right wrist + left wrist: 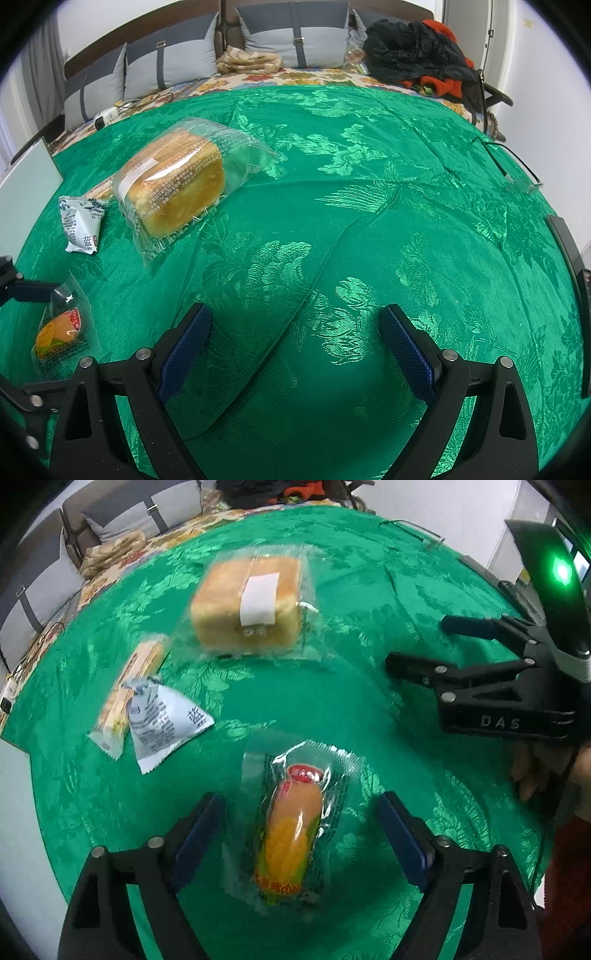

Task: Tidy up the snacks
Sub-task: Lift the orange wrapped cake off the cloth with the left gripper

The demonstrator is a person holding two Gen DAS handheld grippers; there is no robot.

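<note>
Left gripper [299, 834] wide, straddling clear-wrapped orange corn sausage [291, 834] near green cloth's [369, 701] front edge — light, slippery film; pinch mid-body; right gripper [295, 350] wide, empty.

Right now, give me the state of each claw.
Left claw: open, corn sausage pack lying loose between its fingers.
Right claw: open, holding nothing.

Your left gripper [299, 830]: black plastic frame with triangular cut-outs, silver round pivot screws, blue textured pads [199, 834]. Your right gripper [295, 343]: same black frame, same silver screws, same blue pads [406, 347]; from the left view its body carries white "DAS" lettering, a glowing green light and a grey ribbed collar.
</note>
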